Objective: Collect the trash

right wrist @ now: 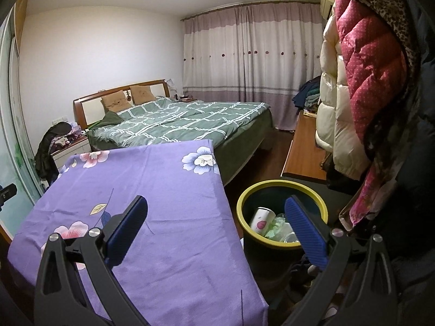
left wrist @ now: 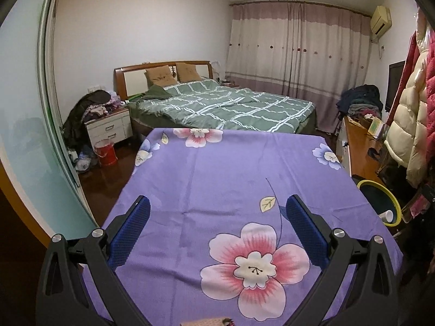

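Observation:
A dark bin with a yellow-green rim (right wrist: 281, 184) stands on the floor right of the table. It holds a white paper cup (right wrist: 261, 218) and crumpled pale wrappers (right wrist: 278, 225). The bin also shows at the right edge of the left wrist view (left wrist: 391, 194), with a white cup (left wrist: 387, 215) inside. My left gripper (left wrist: 217, 203) is open and empty above the purple floral tablecloth (left wrist: 217, 168). My right gripper (right wrist: 216, 203) is open and empty, over the table's right edge beside the bin. I see no loose trash on the cloth.
A bed with a green plaid quilt (left wrist: 223, 106) stands behind the table. A cluttered nightstand (left wrist: 108, 127) and a red bucket (left wrist: 105, 152) are at the left. Hanging coats (right wrist: 367, 81) crowd the right, above a wooden bench (right wrist: 304, 149).

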`<state>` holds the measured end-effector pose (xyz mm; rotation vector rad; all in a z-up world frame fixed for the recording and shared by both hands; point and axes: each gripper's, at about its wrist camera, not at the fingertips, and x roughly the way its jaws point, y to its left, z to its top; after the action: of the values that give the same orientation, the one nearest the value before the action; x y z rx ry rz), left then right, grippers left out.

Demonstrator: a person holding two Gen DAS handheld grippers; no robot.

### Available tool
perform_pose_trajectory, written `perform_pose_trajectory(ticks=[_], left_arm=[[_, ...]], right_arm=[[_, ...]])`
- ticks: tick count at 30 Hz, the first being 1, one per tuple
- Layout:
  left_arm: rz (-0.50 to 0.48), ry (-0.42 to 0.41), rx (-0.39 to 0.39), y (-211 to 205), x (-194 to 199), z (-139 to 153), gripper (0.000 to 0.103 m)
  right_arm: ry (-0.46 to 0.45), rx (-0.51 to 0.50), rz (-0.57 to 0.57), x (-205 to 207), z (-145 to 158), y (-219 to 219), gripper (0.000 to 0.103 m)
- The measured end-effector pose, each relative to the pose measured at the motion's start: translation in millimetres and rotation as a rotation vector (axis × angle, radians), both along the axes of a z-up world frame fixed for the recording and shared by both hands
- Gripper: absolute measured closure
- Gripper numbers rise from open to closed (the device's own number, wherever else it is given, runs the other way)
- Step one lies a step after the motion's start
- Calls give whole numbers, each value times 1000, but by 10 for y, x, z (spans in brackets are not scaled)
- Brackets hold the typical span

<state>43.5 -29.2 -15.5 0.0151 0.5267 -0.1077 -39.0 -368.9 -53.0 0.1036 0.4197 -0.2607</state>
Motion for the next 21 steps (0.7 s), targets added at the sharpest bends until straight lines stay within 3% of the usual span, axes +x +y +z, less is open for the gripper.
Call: perform_pose_trajectory(ticks=[21], left_arm=[[-6, 7, 1, -4, -59, -2, 5]], right_arm=[[-2, 19, 9, 55, -37, 7, 7]])
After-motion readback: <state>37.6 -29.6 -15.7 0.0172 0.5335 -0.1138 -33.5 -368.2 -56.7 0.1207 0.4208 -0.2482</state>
